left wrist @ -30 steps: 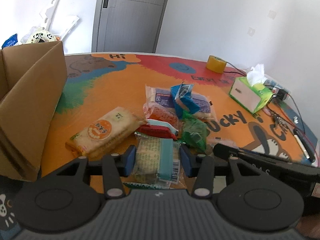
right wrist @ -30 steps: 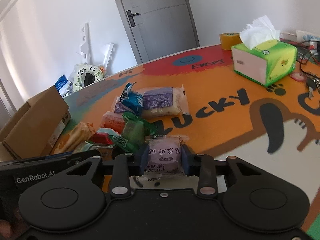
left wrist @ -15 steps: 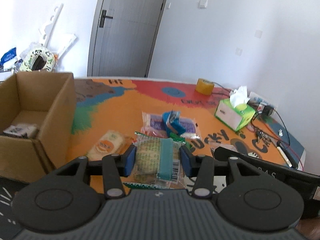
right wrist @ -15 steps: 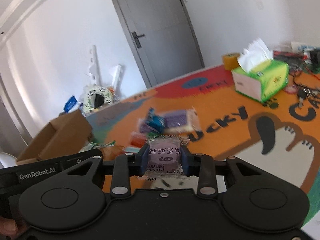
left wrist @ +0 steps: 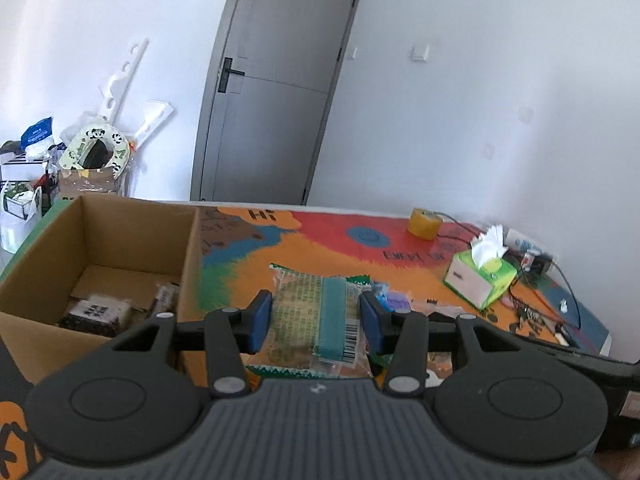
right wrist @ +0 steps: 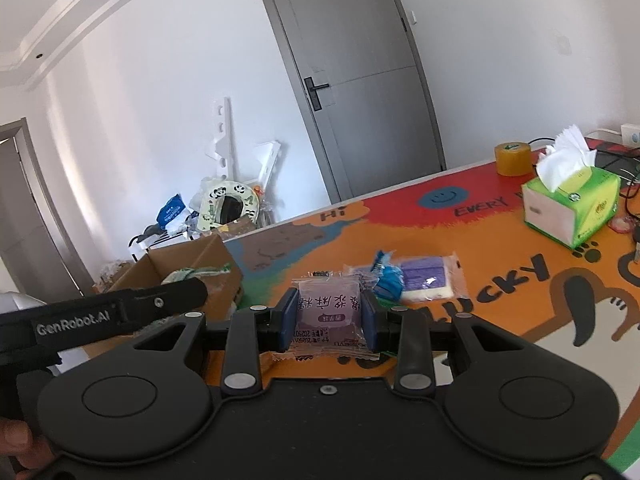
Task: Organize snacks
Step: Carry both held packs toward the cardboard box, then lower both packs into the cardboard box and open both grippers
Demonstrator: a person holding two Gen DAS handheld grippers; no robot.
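Observation:
My left gripper [left wrist: 316, 316] is shut on a green-trimmed clear snack packet [left wrist: 316, 312], held in the air above the table just right of an open cardboard box [left wrist: 188, 264]. Dark snack packs [left wrist: 96, 312] lie on the box floor. My right gripper [right wrist: 328, 320] is shut on a small purple snack packet [right wrist: 329, 312], also lifted off the table. In the right wrist view the left gripper's body crosses in front of the cardboard box [right wrist: 224, 268]. A purple-and-white packet [right wrist: 428, 280] and a blue wrapper [right wrist: 386, 276] lie on the orange mat.
A green tissue box [left wrist: 480, 280] and a yellow tape roll [left wrist: 424, 222] stand at the table's far right, with cables and keys [left wrist: 532, 312] beyond. Clutter and a grey door [left wrist: 272, 100] sit behind the table. A person's fingers [right wrist: 16, 444] show at lower left.
Both grippers rose off the table with their packets held. The left view swung left and up, so the box interior came into sight and the snack pile dropped behind the held packet.

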